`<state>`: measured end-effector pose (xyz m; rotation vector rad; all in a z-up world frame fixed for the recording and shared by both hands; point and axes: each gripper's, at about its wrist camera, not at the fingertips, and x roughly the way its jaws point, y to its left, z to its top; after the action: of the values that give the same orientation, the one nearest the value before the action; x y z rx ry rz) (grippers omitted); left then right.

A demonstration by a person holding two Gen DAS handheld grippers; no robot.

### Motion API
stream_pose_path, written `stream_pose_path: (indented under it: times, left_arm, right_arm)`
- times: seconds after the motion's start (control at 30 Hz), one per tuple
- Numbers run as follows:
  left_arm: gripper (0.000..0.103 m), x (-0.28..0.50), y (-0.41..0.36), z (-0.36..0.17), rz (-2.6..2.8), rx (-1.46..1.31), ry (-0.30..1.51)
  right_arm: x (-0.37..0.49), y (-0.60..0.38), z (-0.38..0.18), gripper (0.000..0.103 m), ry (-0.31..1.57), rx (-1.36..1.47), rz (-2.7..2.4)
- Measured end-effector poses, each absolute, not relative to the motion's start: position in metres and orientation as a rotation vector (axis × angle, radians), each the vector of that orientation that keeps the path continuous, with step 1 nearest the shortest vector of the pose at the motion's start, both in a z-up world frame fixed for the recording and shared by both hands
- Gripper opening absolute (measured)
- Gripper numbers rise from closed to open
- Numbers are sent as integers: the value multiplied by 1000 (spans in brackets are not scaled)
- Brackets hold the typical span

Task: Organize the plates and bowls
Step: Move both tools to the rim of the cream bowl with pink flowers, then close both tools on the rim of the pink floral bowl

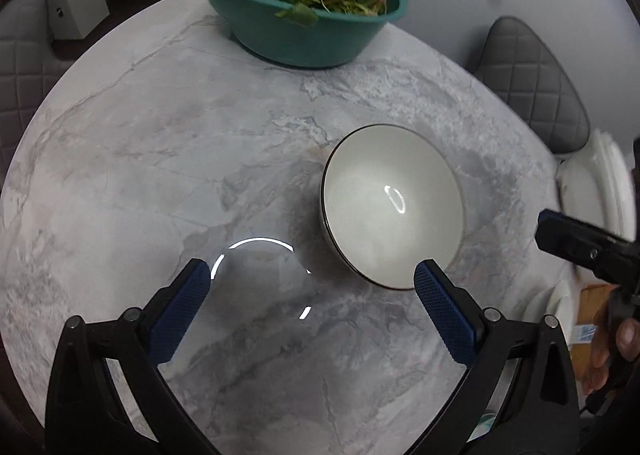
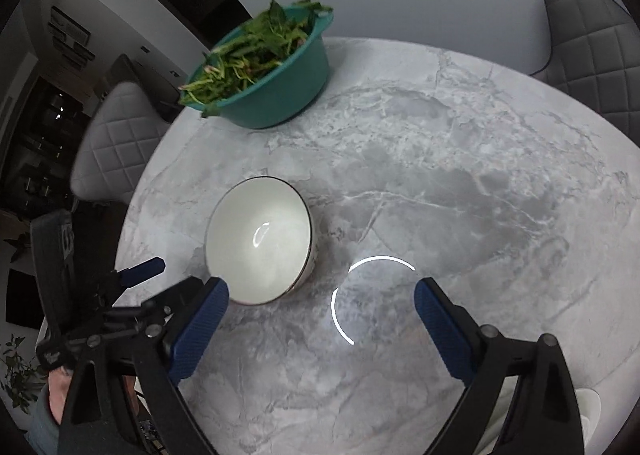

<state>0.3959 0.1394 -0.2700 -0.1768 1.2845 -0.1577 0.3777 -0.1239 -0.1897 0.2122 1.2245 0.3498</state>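
A white bowl [image 1: 390,207] with a thin dark rim stands upright and empty on the round marble table [image 1: 160,159]. It also shows in the right wrist view [image 2: 260,243]. My left gripper [image 1: 312,279] is open and empty, just in front of the bowl, its right fingertip near the bowl's near rim. My right gripper [image 2: 322,295] is open and empty, to the right of the bowl, its left fingertip beside the bowl's near rim. The right gripper shows at the right edge of the left wrist view [image 1: 580,243], and the left gripper shows at the left of the right wrist view [image 2: 142,271].
A teal basin [image 1: 308,27] full of green vegetable stems stands at the far side of the table; it also shows in the right wrist view [image 2: 272,91]. White plates [image 1: 600,183] stand off the table's right edge. Quilted grey chairs [image 1: 532,83] surround the table.
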Motion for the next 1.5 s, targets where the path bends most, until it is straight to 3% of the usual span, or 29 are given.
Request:
stream_pose_path:
  times: [0.1,0.2,0.27,0.33,0.4,0.57,0.67,0.7,0.73,0.8,0.9,0.97,1.5]
  left_arm:
    - [102,407,127,-286,-141,-124,1301]
    - [102,415,128,-294,-138,-139,1305]
    - [95,419,127,-296,-138,-136,1300]
    - [77,423,128,-299,-145,-142,1302]
    - [72,427,127,-304,-147,-140,1315]
    - [71,433,120,-311,-155,-120,1318]
    - [58,436,118,-316,-165,-137,1325]
    - [47,437,118,-318,-175,-155,1329]
    - [43,437,119,-319,-187,-172,1330]
    - [33,439,118,-321,-211,-194,1325]
    - [21,442,114,-323,-235,-202,1325]
    - [14,445,110,-324,-265,-212,1332]
    - [11,446,112,-318,-289,-258,1331]
  right_arm:
    - [393,-120,-211,83,1271,245,336]
    - [399,-120,-223,80,1287,270,341]
    - [401,-118,-229,73,1297,273,351]
    - [405,-117,-235,67,1308,288,361]
    - [409,-118,-240,66,1314,302,359]
    - [418,-113,-249,62,1328,309,383]
    - [422,-112,-255,61,1336,332,393]
    - [423,-112,-257,58,1340,347,403]
    - [423,-111,-258,54,1342,353,414]
    - [424,-109,-261,31,1352,347,436]
    - [426,-108,-264,17,1358,367,460]
    - [426,-107,-264,16,1357,368,476]
    - [419,-106,-260,15,1344,344,491]
